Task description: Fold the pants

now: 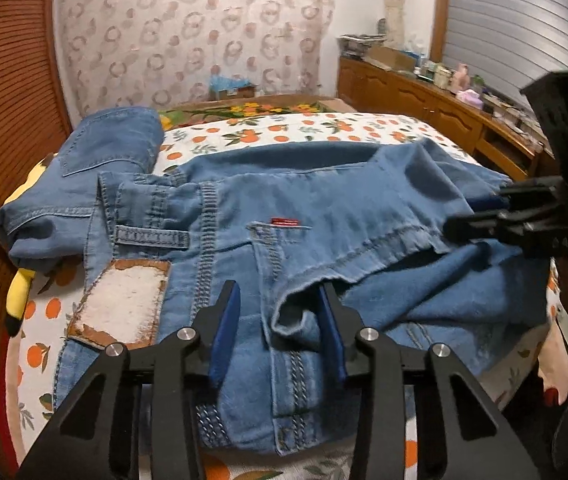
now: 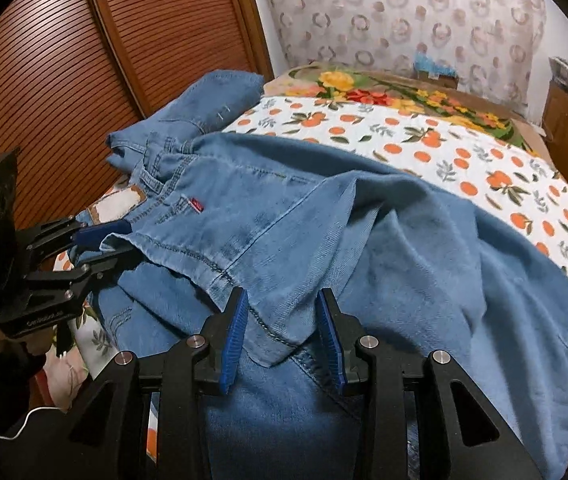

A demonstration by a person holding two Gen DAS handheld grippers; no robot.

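Bedspread bears jeans; both claws (tilted downward) stand open astride hem folds.

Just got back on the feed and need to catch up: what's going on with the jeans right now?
A person is folding a pair of blue jeans on a bed with an orange-print sheet, one claw in each hand. The hem end of the legs has been brought over toward the waistband, near the worn leather patch. The left claw and the right claw each straddle the hem edge of the folded-over leg with their pads apart. A second pair of jeans lies beyond.
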